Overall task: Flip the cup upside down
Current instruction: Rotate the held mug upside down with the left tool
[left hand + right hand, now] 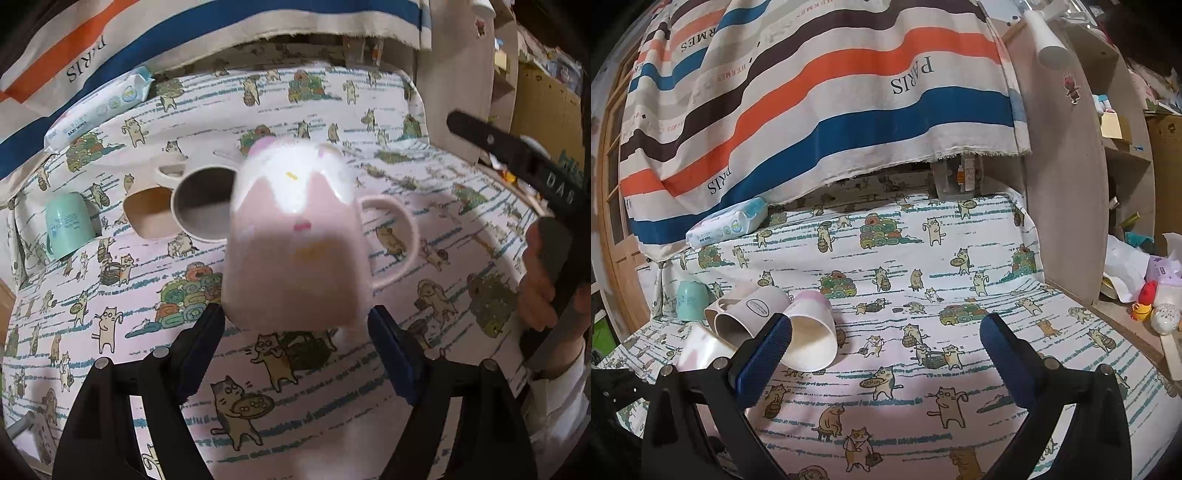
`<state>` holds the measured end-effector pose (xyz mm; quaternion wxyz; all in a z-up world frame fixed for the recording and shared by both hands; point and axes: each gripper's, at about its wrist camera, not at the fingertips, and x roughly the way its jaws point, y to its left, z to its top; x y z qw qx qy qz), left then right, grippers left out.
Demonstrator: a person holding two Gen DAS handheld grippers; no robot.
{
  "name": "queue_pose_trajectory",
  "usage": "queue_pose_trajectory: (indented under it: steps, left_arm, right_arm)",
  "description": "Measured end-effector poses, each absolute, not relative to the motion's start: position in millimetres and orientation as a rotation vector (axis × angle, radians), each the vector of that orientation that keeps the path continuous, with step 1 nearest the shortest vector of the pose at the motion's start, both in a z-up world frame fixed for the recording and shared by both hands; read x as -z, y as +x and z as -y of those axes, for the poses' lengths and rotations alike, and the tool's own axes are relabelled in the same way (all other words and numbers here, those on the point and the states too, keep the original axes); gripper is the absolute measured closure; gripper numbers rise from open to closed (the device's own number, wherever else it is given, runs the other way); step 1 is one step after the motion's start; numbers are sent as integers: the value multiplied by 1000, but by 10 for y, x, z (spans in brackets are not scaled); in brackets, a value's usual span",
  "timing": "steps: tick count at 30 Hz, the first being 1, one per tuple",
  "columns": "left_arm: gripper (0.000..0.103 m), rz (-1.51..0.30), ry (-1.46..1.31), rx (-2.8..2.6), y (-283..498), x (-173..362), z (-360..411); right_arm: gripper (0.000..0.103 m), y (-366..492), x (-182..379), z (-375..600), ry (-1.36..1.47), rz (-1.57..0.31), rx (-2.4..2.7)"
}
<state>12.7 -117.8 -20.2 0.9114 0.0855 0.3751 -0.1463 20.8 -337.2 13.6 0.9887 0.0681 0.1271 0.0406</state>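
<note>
A pink mug with a white top and a handle on its right stands base-up, blurred, just in front of my left gripper. The blue-padded fingers sit at either side of its lower edge, slightly apart from it, so the gripper is open. In the right wrist view the mug shows only as a pale shape at the far left. My right gripper is open and empty over the cat-print cloth.
Two white cups lie on their sides behind the mug; they also show in the right wrist view. A mint cup stands upside down at the left. A baby-wipes pack and a striped cloth lie at the back; shelves stand right.
</note>
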Motion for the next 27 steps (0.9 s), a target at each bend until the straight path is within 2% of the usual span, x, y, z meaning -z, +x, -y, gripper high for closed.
queue_pose_trajectory:
  steps: [1, 3, 6, 7, 8, 9, 10, 11, 12, 22, 27]
  left_arm:
    - [49, -766, 179, 296, 125, 186, 1168]
    - [70, -784, 184, 281, 167, 181, 1151]
    - [69, -831, 139, 311, 261, 229, 1107]
    - [68, -827, 134, 311, 262, 237, 1102]
    - [58, -820, 132, 316, 253, 240, 1109]
    - [38, -812, 132, 321, 236, 239, 1116]
    - [26, -800, 136, 321, 219, 234, 1130]
    - [10, -778, 143, 317, 195, 223, 1146]
    - [6, -755, 153, 315, 167, 214, 1176]
    - [2, -787, 65, 309, 372, 219, 1594]
    - [2, -766, 107, 169, 561, 251, 1748]
  right_arm:
    - [0, 207, -136, 3371, 137, -256, -83]
    - [0, 208, -138, 3358, 136, -258, -85]
    - [0, 201, -139, 3336, 131, -258, -87]
    - [0, 203, -138, 3346, 134, -258, -86]
    - [0, 203, -137, 3339, 134, -257, -86]
    - [0, 201, -137, 3339, 134, -258, -86]
    - [0, 200, -137, 3338, 135, -258, -85]
    - [0, 200, -137, 3339, 135, -258, -86]
    - [0, 199, -137, 3337, 134, -258, -86]
    - [0, 167, -139, 3391, 157, -242, -58]
    - [0, 120, -140, 3527, 220, -219, -56]
